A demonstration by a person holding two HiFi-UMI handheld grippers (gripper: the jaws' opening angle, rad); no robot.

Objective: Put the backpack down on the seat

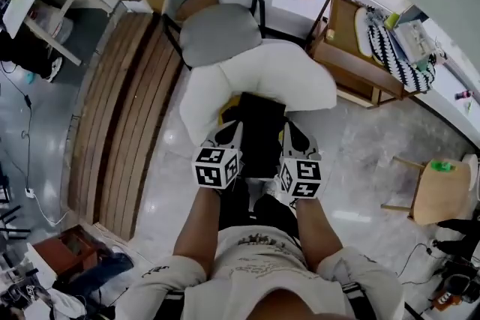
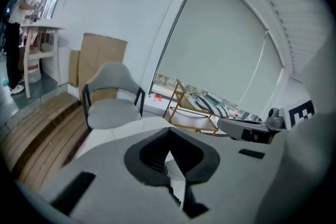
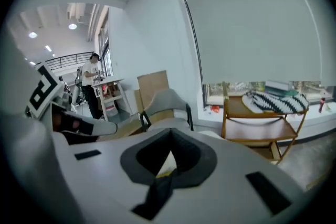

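The backpack [image 1: 261, 133] hangs black and upright between the two grippers, in the air at the near edge of the white seat [image 1: 300, 79]. The left gripper [image 1: 231, 133] is pinched tight on its left side and the right gripper [image 1: 292, 137] on its right. In the right gripper view a dark strap [image 3: 157, 194] runs out from between the closed jaws, and the left gripper view shows a similar dark strip at its own jaws. To do the step well, move both grippers away together at one height so the bag does not twist. Bring it over the middle of the cushion, then lower it until the cushion takes the weight before letting go. The seat looks soft and rounded, so a bag set near its edge could slide off. A grey chair [image 1: 217, 30] stands just beyond the seat, on the far side.
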